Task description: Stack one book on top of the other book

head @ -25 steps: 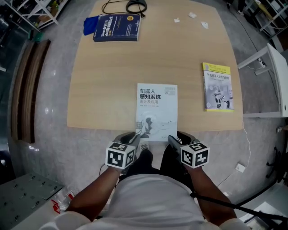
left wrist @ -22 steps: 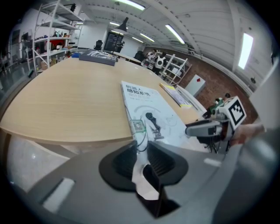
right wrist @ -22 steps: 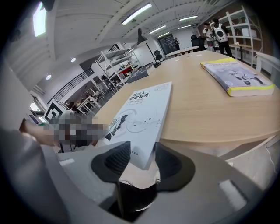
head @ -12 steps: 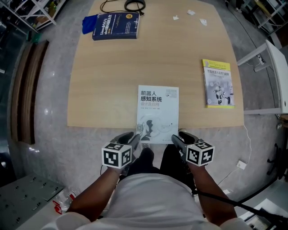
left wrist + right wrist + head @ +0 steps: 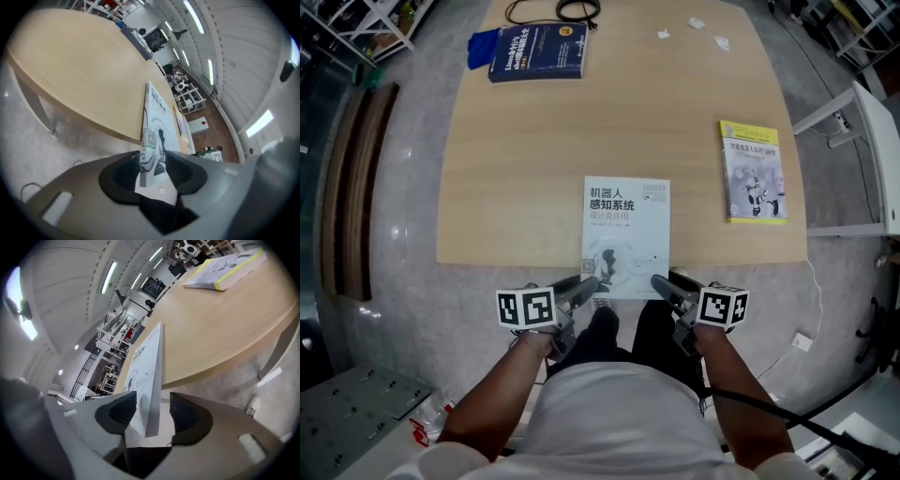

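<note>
Pale wooden tabletop (image 5: pixel 534 169) fills my head view, with grey speckled floor (image 5: pixel 412 281) all round it. Okay, the white book (image 5: pixel 625 234) lies flat at the near edge, centre, and its near end sticks out past the table lip. The yellow book (image 5: pixel 753 172) sits well apart on the right side, close to the right edge. Far left, there's a blue book (image 5: pixel 536 52) with a blue cloth (image 5: pixel 481 49) just beside it, and a black cable (image 5: pixel 553 9) loops at the far edge.

Both of my grippers are down at the overhanging end. The left gripper (image 5: pixel 584 289) is at the near left corner of the white book, and its jaws have just been opening. In the left gripper view the corner stands between the pads, but they're released, with a gap on either side. The right gripper (image 5: pixel 664 286) is at the near right corner, same story: its jaws have just been opening, the book's edge is between them, and neither pad presses on it. So nothing is clamped right now, and the white book rests on the table.
</note>
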`<control>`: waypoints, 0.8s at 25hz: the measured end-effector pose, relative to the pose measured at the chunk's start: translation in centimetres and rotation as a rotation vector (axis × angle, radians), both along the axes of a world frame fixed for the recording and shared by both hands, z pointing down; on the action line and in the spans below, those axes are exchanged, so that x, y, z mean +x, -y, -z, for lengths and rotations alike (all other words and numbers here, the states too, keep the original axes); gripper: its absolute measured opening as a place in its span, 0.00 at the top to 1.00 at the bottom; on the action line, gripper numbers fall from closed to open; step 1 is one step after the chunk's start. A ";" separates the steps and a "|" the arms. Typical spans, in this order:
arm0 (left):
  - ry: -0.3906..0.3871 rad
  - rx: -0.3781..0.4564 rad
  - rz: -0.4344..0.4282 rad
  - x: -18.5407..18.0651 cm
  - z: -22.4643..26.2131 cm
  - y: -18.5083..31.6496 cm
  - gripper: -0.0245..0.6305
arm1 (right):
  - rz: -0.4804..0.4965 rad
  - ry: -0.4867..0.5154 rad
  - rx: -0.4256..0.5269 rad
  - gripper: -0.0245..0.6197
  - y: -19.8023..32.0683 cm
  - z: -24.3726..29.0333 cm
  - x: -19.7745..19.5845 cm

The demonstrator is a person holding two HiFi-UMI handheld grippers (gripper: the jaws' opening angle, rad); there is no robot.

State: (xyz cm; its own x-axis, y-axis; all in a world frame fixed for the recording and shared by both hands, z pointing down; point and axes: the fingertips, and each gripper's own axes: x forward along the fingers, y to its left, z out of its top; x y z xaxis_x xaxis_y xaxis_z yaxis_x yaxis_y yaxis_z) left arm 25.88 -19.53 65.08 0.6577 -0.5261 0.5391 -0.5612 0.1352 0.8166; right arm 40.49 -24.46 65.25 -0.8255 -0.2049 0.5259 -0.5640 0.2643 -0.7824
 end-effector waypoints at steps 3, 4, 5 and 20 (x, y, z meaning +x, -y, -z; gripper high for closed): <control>0.047 -0.001 0.002 0.1 -0.4 0.0 0.78 | 0.023 -0.005 0.000 0.63 -0.2 -0.1 -0.4; 0.072 0.006 -0.008 0.1 -0.4 0.0 0.78 | 0.032 -0.012 0.007 0.63 -0.3 -0.2 -0.5; 0.087 0.012 -0.018 0.0 -0.4 0.0 0.78 | 0.038 -0.015 0.013 0.66 -0.3 -0.1 -0.6; 0.296 0.118 -0.123 1.5 3.1 0.9 0.82 | 0.062 -0.038 0.179 0.85 0.5 5.9 -0.9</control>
